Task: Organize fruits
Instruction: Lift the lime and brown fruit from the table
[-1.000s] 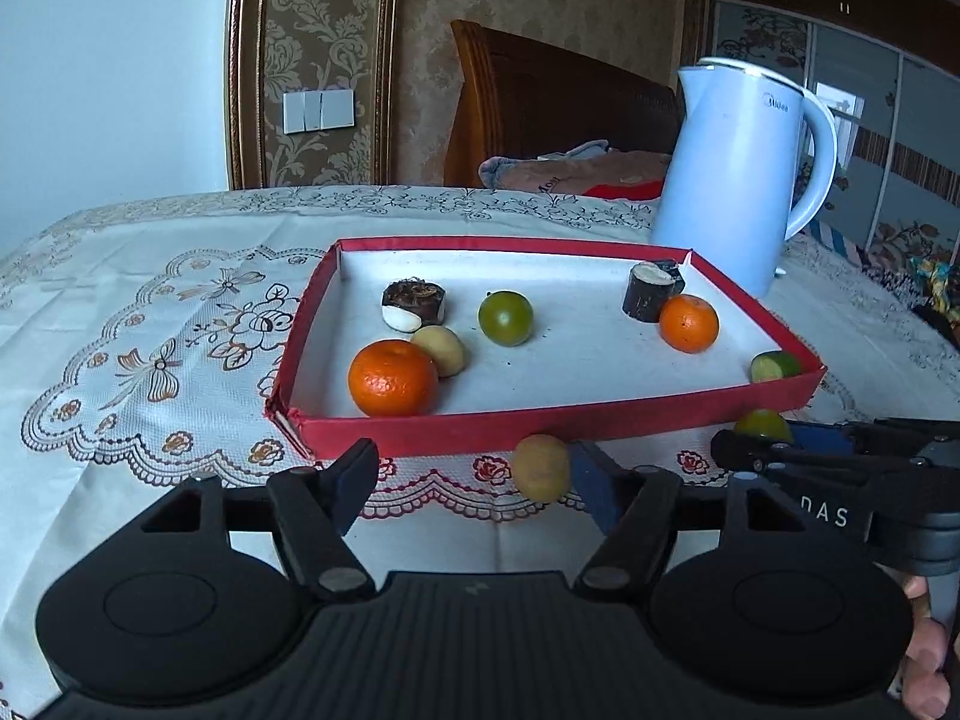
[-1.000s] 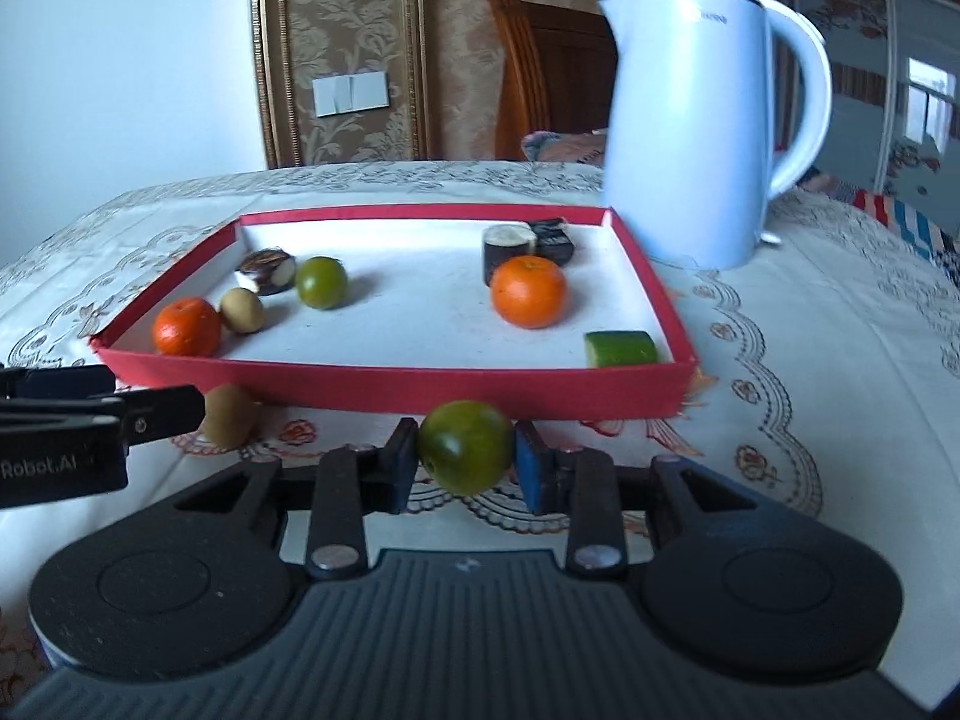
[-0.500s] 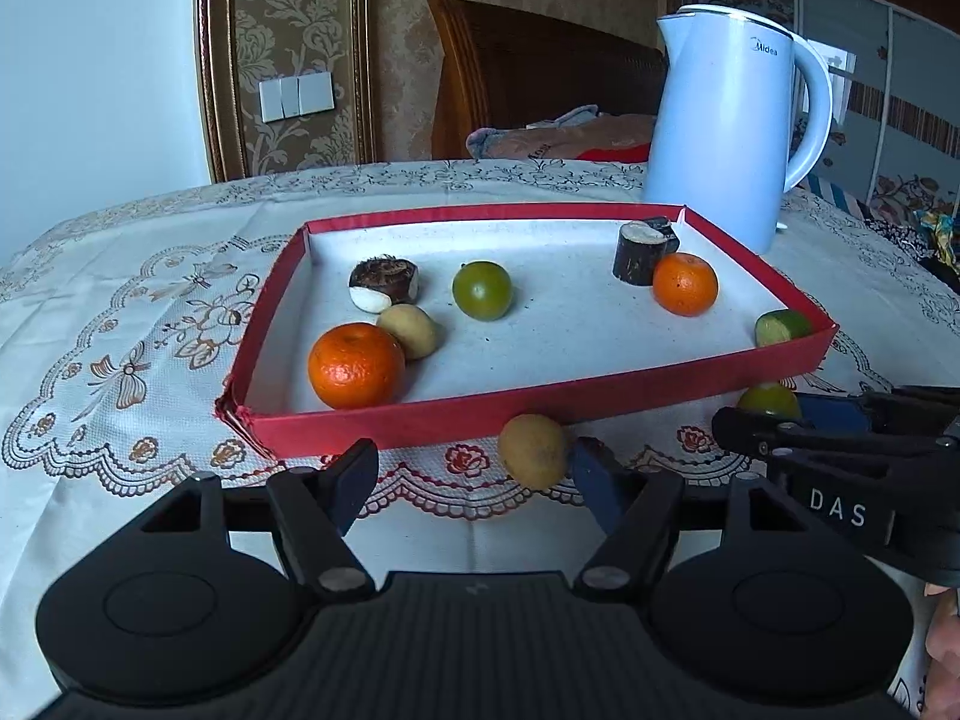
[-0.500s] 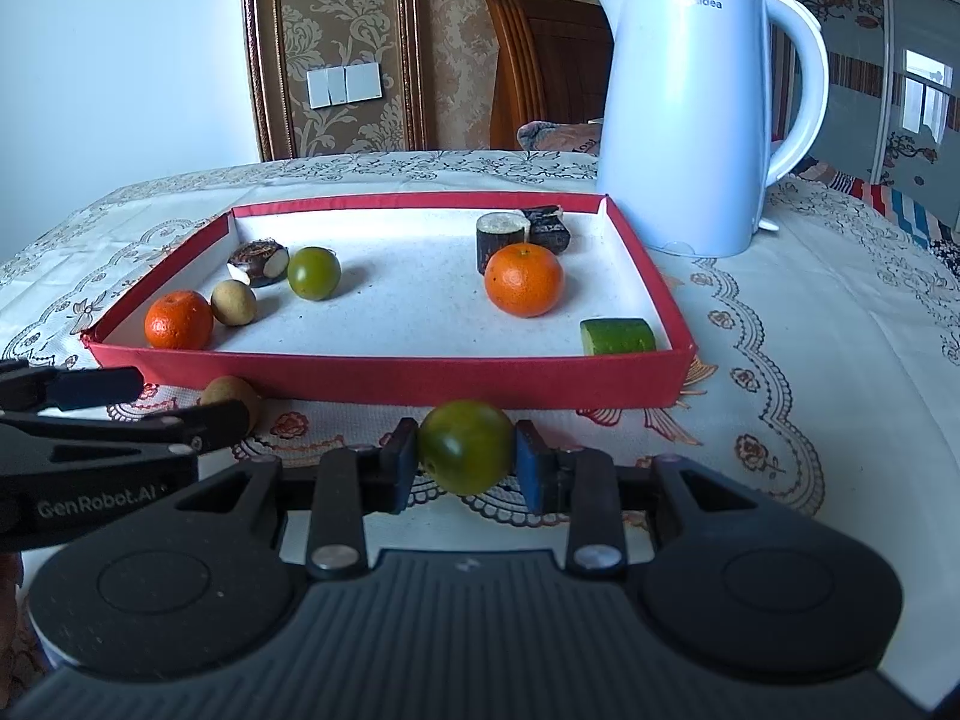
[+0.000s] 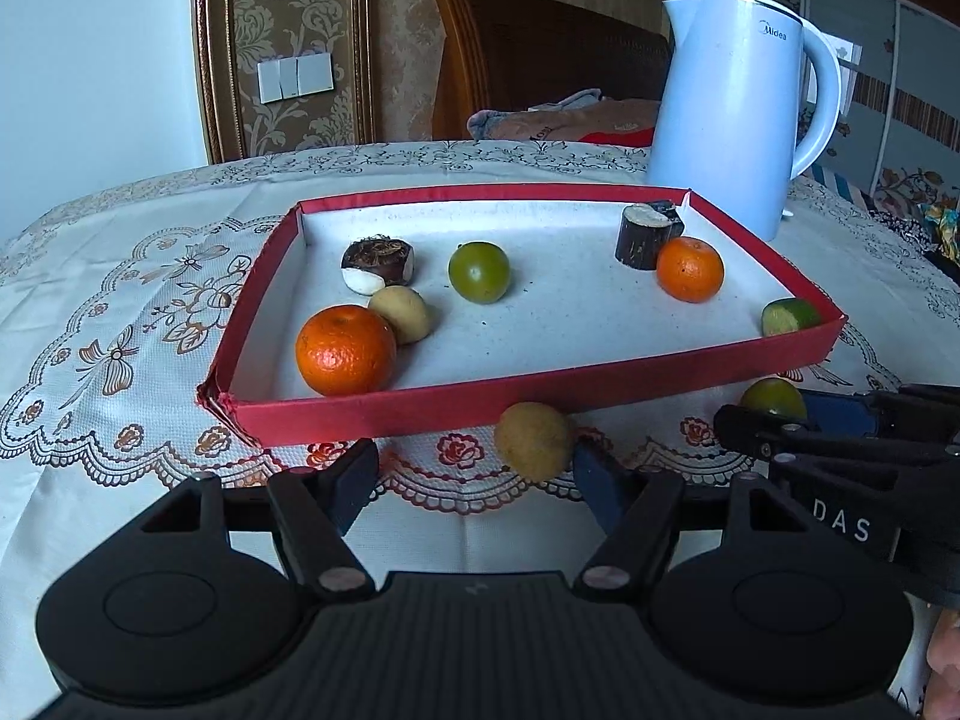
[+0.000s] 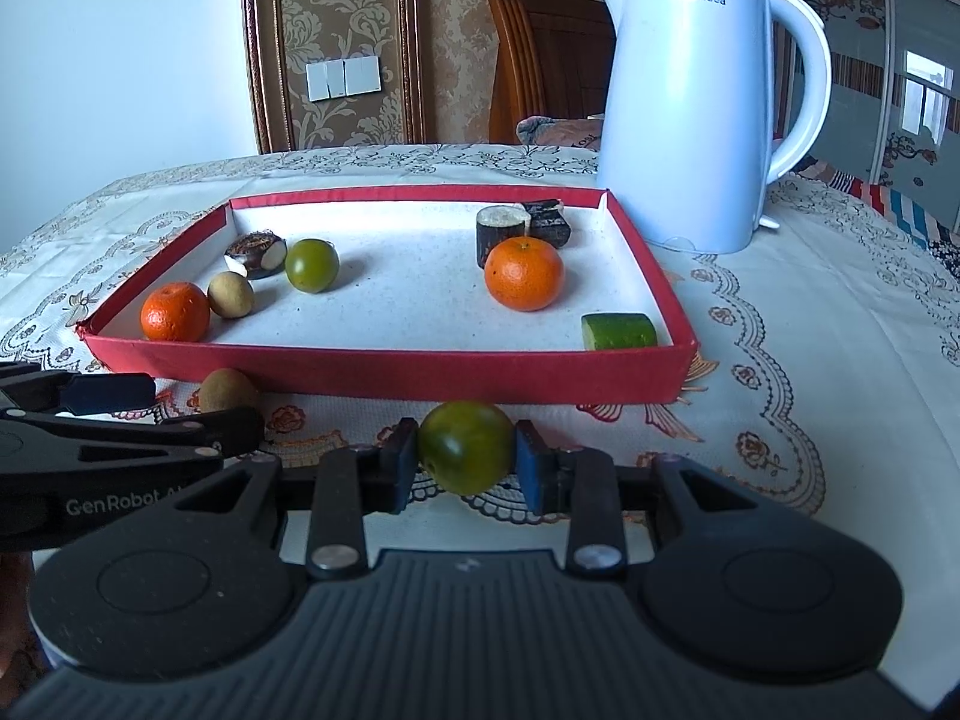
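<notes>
A red tray (image 5: 540,396) (image 6: 384,369) holds two oranges (image 5: 345,349) (image 6: 524,273), a green fruit (image 5: 479,271) (image 6: 311,264), a tan fruit (image 5: 401,314), dark pieces and a green slice (image 6: 619,331). My left gripper (image 5: 474,474) is open; a tan round fruit (image 5: 533,441) (image 6: 227,390) lies on the cloth beside its right finger, in front of the tray. My right gripper (image 6: 465,462) is shut on a dark green round fruit (image 6: 465,447) (image 5: 773,397), held just before the tray's front wall.
A pale blue electric kettle (image 5: 735,120) (image 6: 690,108) stands behind the tray at the right. A lace tablecloth (image 5: 120,360) covers the table. A wooden chair (image 5: 540,60) stands behind the table.
Both grippers have lifted and tipped slightly, so the tray sits lower and closer in view. The right gripper keeps the green fruit; the tan fruit stays by the left gripper's right finger.
</notes>
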The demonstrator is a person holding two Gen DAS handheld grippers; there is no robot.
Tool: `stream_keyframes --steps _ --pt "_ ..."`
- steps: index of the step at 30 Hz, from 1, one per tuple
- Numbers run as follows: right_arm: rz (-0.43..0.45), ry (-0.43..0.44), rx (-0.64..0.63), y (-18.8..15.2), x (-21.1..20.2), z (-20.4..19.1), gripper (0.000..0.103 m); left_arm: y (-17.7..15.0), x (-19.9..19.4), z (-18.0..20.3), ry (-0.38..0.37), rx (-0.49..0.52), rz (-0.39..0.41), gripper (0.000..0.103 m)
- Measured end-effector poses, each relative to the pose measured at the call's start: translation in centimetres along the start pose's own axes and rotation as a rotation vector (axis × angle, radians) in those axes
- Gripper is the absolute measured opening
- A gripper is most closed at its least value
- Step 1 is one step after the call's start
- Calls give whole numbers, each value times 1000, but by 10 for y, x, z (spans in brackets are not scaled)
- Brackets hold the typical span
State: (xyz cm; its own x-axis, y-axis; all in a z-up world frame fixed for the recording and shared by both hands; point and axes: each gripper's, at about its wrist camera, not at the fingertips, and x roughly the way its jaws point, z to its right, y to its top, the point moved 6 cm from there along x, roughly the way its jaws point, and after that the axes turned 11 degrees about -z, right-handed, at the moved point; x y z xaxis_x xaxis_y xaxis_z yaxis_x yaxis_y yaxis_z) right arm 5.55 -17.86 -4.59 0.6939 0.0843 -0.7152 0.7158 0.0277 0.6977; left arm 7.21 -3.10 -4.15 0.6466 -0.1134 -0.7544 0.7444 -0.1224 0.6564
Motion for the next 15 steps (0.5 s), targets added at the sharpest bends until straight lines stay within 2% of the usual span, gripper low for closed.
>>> stream_keyframes --steps 3,6,11,15 --pt "0 -1 -1 0 0 0 32 0 0 0 0 1 1 71" --pt "1 -1 -1 0 0 0 32 0 -1 1 -5 3 7 65" --pt "1 -2 -2 0 0 0 31 0 -1 1 -7 3 8 64" --pt "0 -2 -2 0 0 0 32 0 -2 2 -16 10 12 57"
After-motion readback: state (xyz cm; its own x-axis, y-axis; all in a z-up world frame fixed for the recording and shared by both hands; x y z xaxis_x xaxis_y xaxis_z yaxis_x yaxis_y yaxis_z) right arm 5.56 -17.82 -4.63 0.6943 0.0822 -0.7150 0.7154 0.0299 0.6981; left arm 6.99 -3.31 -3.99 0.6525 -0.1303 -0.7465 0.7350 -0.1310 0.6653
